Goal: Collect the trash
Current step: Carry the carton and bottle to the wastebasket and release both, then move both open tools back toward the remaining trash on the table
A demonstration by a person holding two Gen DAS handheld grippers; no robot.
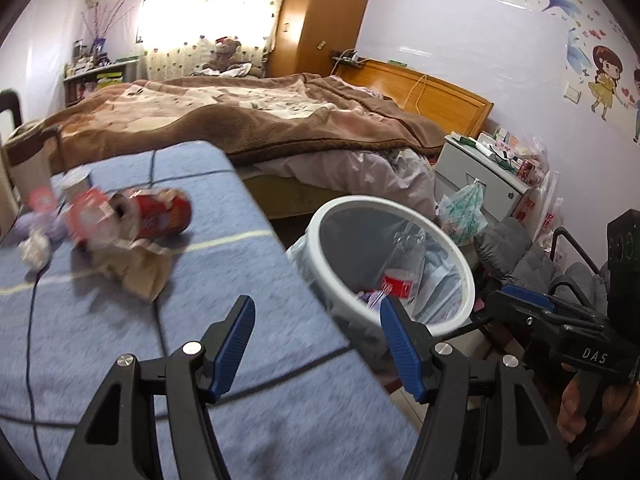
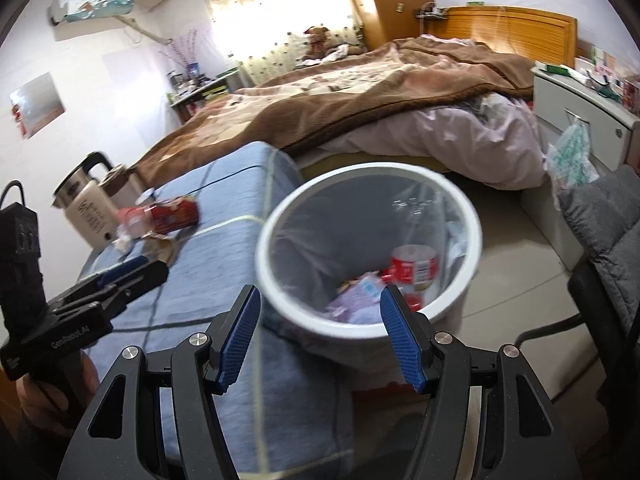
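From the left wrist, the left claw stands wide apart with nothing in it, over the near edge of the blue-covered tabletop. The remaining trash lies on the tabletop well to the left of the white bin: a red can on its side, a torn brown paper scrap under it, and white crumpled paper further left. The can looks light, stiff and round, so likely to roll; I would grip it across the middle. The papers should be soft and crush easily. Blur hides the labels and how many pieces there are.

From the right wrist, the right claw hangs apart and empty just over the bin's near rim. Inside lie a red-labelled can and pale wrappers. A kettle stands beside the tabletop pile. The bin's base is hidden.
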